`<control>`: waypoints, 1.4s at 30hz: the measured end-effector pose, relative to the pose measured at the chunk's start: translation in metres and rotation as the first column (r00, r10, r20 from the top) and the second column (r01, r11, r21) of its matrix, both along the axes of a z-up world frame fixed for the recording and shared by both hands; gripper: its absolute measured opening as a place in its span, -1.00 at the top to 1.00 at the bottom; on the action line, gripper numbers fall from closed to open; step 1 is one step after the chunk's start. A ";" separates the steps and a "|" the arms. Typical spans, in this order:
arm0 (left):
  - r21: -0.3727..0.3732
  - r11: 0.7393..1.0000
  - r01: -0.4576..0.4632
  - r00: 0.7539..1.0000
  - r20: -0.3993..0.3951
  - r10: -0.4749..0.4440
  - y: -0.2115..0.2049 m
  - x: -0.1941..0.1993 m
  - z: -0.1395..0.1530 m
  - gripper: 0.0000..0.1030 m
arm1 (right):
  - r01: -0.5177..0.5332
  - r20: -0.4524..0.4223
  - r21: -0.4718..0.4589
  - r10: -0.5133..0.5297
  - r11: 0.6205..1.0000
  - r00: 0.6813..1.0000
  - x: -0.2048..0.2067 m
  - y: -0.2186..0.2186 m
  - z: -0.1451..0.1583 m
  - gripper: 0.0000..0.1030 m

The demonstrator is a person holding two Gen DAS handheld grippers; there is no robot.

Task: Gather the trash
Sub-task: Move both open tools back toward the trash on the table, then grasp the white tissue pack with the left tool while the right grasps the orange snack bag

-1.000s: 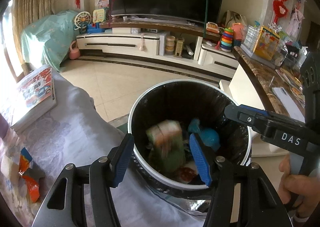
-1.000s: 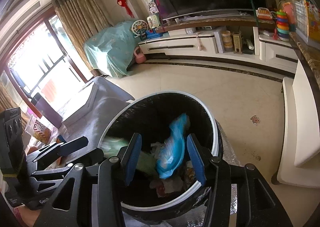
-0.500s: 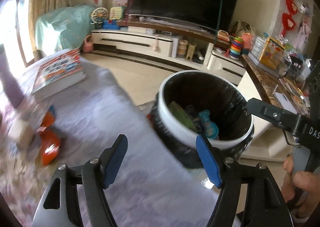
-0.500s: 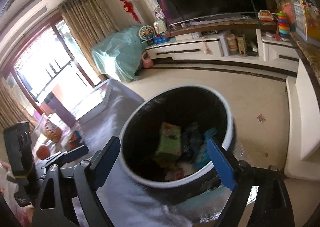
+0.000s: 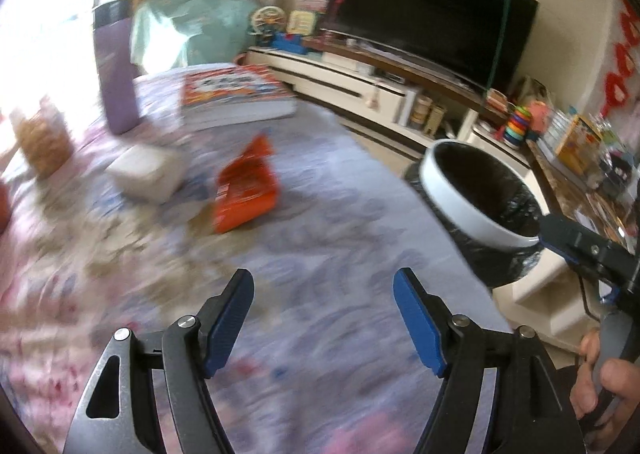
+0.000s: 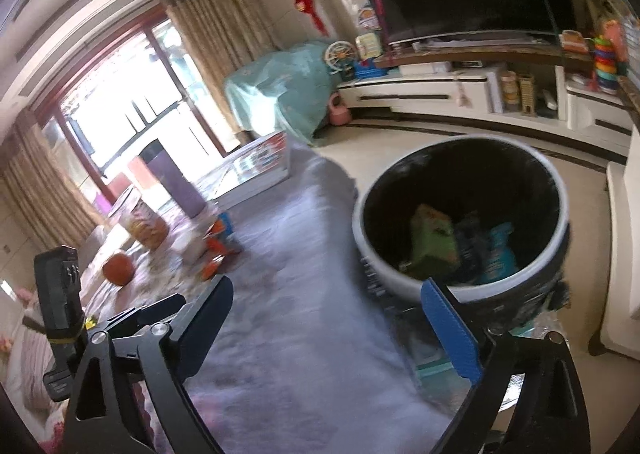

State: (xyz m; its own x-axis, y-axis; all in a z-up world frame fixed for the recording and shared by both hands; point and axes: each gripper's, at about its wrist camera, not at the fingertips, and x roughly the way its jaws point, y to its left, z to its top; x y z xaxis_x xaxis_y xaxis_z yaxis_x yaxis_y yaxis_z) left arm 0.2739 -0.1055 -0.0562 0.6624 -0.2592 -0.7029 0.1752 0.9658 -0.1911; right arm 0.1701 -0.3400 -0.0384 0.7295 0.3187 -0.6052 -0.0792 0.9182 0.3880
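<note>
Jaws spread and empty on left gripper [image 5: 322,318]; right gripper [image 6: 334,326] still opening, empty. Orange wrapper [image 5: 245,190] lies on table [image 5: 344,238], bin [image 6: 460,214] beside it. Approach low, straddle wrapper squarely.

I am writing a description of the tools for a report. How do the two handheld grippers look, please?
The two look alike. The left gripper and the right gripper each have two black, angular fingers with open cut-outs, silver pivot bolts and flat blue pads on the inner faces. In the right wrist view, the left one carries a black, box-shaped camera on top.
</note>
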 end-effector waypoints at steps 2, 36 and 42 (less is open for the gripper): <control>-0.004 1.000 -0.027 1.000 -0.003 0.027 0.013 -0.005 0.000 -0.41 | -0.016 -0.006 -0.001 0.016 1.000 1.000 0.001 0.010 -0.003 -0.89; -0.015 0.977 -0.213 0.975 -0.071 0.211 0.103 0.076 -0.024 -0.42 | -0.177 -0.072 0.015 0.177 0.984 0.982 0.060 0.102 -0.037 -0.91; 0.012 0.978 -0.207 0.976 -0.067 0.207 0.096 0.118 -0.030 -0.42 | -0.177 -0.063 0.019 0.178 0.984 0.982 0.071 0.103 -0.036 -0.91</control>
State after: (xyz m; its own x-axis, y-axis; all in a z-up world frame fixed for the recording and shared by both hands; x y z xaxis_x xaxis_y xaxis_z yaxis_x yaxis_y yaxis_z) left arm 0.3921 -0.0098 -0.0865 0.6524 -0.1179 -0.7487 -0.0415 0.9808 -0.1906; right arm 0.2409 -0.2373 -0.0745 0.6203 0.4476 -0.6441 -0.2146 0.8867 0.4095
